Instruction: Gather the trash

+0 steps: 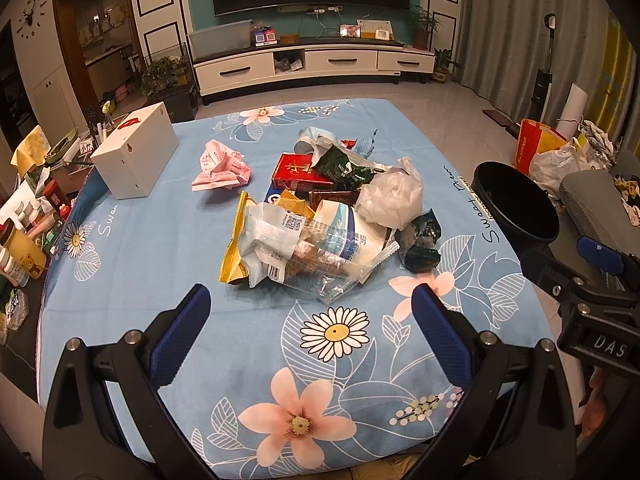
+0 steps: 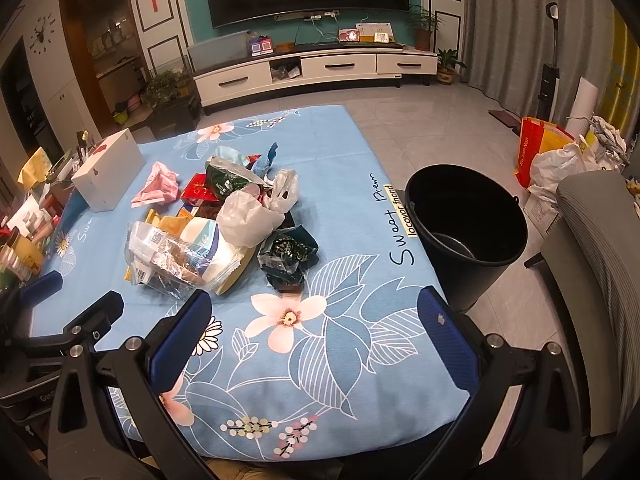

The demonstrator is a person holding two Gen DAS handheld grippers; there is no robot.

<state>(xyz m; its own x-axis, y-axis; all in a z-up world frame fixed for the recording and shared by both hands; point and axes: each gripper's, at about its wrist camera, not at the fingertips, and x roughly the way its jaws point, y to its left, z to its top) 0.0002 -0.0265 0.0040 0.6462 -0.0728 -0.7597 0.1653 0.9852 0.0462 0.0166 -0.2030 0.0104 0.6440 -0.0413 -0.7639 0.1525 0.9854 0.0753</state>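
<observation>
A: Left wrist view. My left gripper (image 1: 311,312) has its fingers spread, nothing between them, hovering over the bench (image 1: 140,264). The trash pile (image 1: 328,216) sits at 12 o'clock from the fingers, near but not touching. Closest piece is the clear wrapper (image 1: 320,268); its long axis runs roughly 10-to-4, the loose end pointing toward 4. Step?

B: I judge it the start: nothing is gripped and the pile looks whole. The next move calls for lowering onto the wrapper and closing across its short side.

A: Right wrist view. My right gripper (image 2: 314,308) also has its fingers spread and empty. The pile lies at 10 to 11 o'clock, the dark green packet (image 2: 288,256) nearest, crumpled, no clear axis. The black bucket (image 2: 466,220) stands on the floor at 1 o'clock, just beside the bench edge, mouth up and tilted slightly my way.

B: Then each piece must travel right, off the bench, into that bucket.
</observation>
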